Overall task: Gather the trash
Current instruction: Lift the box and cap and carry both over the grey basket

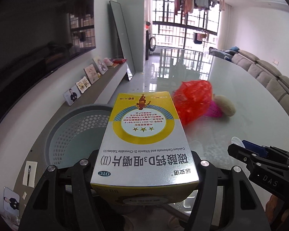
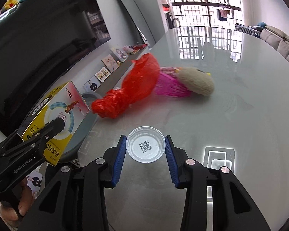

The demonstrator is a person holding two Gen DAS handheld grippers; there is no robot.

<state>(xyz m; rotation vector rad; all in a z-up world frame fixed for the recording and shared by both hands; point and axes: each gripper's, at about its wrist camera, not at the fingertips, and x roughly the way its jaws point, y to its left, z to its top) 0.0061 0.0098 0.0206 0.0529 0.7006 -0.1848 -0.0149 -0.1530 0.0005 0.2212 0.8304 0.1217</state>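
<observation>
Bag [image 2: 133, 90] beside toy [image 2: 196, 83] (touching)

Right hand-held gripper [image 2: 145, 150] apparently clamps a clear plastic lid [image 2: 145, 146].

You have one tablet box [image 1: 144, 144], one clear plastic lid [image 2: 145, 146], one red bag [image 2: 133, 88], one basket [image 1: 75, 134], and one plush toy [image 2: 196, 82].

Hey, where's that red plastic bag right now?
The red plastic bag lies crumpled on the glossy table, ahead of both grippers, its right end against the pink item and beige plush, beyond the clear cup.
</observation>
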